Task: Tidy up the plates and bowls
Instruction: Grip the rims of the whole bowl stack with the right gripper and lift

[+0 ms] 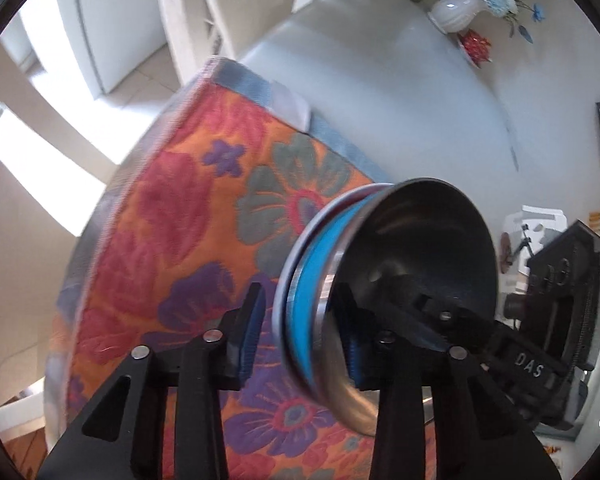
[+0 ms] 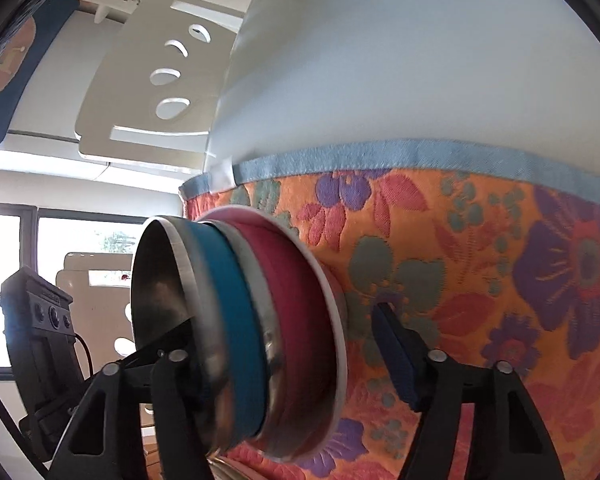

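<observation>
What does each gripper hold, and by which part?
Nothing: left gripper and right gripper straddle the bowl stack at its rim, outer pads not touching.

Sunlit windows (image 2: 60, 240), white chair (image 2: 148, 92) — tiled floor (image 1: 140, 80)

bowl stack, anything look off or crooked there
Nothing looks spilled or damaged. The bowl stack is nested evenly on the floral cloth, steel bowl with a blue band above a red-banded one. Motion blur hides fine detail.

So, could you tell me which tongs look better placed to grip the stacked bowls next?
Left, probably. The left tongs straddle the stacked bowls with little gap; the right tongs straddle them, but their outer finger stands clear of the white rim.
</observation>
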### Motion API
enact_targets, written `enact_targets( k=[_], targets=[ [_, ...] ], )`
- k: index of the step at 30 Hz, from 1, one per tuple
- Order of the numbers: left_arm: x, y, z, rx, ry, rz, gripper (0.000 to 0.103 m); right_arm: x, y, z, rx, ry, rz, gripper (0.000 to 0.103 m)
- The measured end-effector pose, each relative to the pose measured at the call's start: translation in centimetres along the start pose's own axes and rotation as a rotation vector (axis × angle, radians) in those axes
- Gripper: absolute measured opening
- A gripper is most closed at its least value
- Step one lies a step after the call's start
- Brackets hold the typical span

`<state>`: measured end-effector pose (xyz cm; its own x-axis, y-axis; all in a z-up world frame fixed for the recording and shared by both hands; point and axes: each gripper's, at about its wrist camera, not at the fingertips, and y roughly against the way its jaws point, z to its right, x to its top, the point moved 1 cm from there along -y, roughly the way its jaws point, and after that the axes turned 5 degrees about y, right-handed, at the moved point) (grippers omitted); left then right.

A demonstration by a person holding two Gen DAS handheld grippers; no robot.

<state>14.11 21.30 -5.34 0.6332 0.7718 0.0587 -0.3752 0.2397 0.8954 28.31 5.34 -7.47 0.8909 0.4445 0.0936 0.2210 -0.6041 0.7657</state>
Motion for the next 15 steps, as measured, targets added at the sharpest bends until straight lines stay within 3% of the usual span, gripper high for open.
enact_targets(
  k=[4,9,15],
  targets=[
    [-0.2,-0.1,0.9,0.017,-0.041,0.02,0.031,-0.1,-0.5,-0.1,0.009,0.011,0.017,0.056],
    [-0.7,0.1,2.5,0.086,-0.133,0.054,0.033,-0.3,-0.4,-0.5,-0.004,0.046,0.035,0.056],
    [-0.8,0.6,3.0,0.095,-0.153,0.066,0.033,-0.4,0.0,-0.5,0.007,0.068,0.03,0.056]
  ],
)
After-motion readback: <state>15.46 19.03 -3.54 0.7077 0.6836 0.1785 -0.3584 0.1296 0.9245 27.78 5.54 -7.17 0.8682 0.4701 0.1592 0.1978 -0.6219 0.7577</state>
